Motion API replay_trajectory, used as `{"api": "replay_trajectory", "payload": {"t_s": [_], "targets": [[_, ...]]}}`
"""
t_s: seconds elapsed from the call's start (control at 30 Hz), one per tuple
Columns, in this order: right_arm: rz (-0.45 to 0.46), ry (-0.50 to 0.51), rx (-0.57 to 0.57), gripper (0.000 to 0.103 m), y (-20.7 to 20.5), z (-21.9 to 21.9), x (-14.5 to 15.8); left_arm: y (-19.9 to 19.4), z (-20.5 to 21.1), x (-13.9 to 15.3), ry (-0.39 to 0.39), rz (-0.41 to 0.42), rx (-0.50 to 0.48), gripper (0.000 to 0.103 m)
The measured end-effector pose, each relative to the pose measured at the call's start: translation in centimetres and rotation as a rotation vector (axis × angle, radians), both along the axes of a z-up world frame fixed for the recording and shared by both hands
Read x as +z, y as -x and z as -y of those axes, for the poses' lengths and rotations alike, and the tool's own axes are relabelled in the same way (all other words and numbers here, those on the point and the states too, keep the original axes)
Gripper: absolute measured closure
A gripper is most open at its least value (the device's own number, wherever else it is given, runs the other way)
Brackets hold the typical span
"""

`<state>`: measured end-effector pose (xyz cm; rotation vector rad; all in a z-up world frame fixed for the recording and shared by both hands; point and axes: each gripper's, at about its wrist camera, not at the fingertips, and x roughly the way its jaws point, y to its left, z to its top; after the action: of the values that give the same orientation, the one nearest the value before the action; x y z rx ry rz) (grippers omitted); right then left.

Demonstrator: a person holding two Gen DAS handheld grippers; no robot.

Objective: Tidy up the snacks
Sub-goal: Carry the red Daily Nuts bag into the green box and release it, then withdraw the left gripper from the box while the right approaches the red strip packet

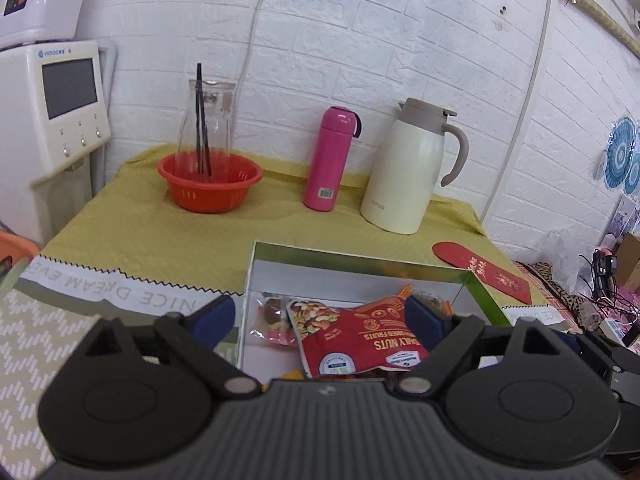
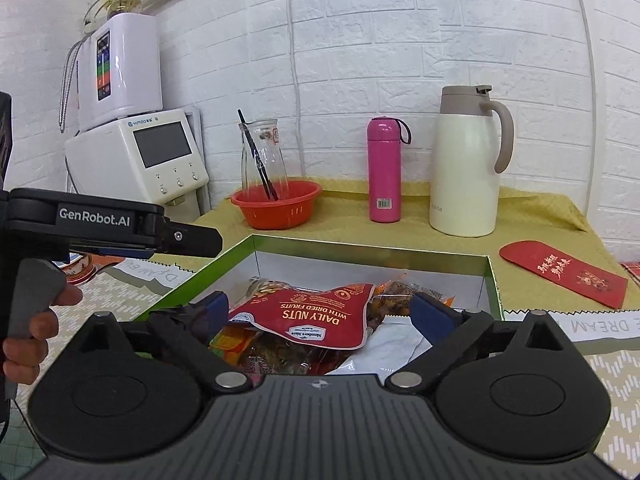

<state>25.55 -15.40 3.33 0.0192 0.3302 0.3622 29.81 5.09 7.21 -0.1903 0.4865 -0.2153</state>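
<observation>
Left wrist view: the left tool (image 1: pixel 322 320) stood wide open, empty, over the box (image 1: pixel 360 266) near its left wall; the nut bag (image 1: pixel 360 338) lay inside, partly hidden. Right wrist view: the right tool (image 2: pixel 324 312) gaped empty above the bag (image 2: pixel 308 316); lower snacks (image 2: pixel 280 356) were indistinct.

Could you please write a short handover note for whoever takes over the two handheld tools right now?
Left tool: open, holding nothing, poised at the box's left side.
Right tool: open, holding nothing, above the box's contents.
Snacks: the red "Daily Nuts" foil pouch lies on top of a pile of mixed packets inside the green-rimmed white cardboard box; a white packet sits to its right, and a clear packet of round sweets to its left.
Done: snacks are gathered in the box.
Left: I cannot tell whether more sorting is intended; no snacks are visible on the yellow-green tablecloth.
</observation>
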Motion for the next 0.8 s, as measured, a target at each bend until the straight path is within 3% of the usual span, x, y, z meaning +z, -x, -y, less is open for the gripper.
{"api": "replay_trajectory", "payload": {"t_s": [0.27,0.47,0.63,0.8], "targets": [[0.022,0.02,-0.004,0.0,4.5,0.1,1.7,5.2,0.7,2.1,0.0,0.015,-0.024,0.016],[0.044,0.04,-0.017,0.0,9.5,1.3,2.8,10.2,2.0,2.7,-0.047,0.042,-0.044,0.015],[0.057,0.056,-0.012,0.0,13.6,2.3,2.0,13.7,2.7,1.3,-0.029,0.04,-0.102,0.015],[0.014,0.092,-0.035,0.0,16.2,2.7,-1.0,15.6,3.1,-2.2,0.021,-0.035,-0.111,0.015]]}}
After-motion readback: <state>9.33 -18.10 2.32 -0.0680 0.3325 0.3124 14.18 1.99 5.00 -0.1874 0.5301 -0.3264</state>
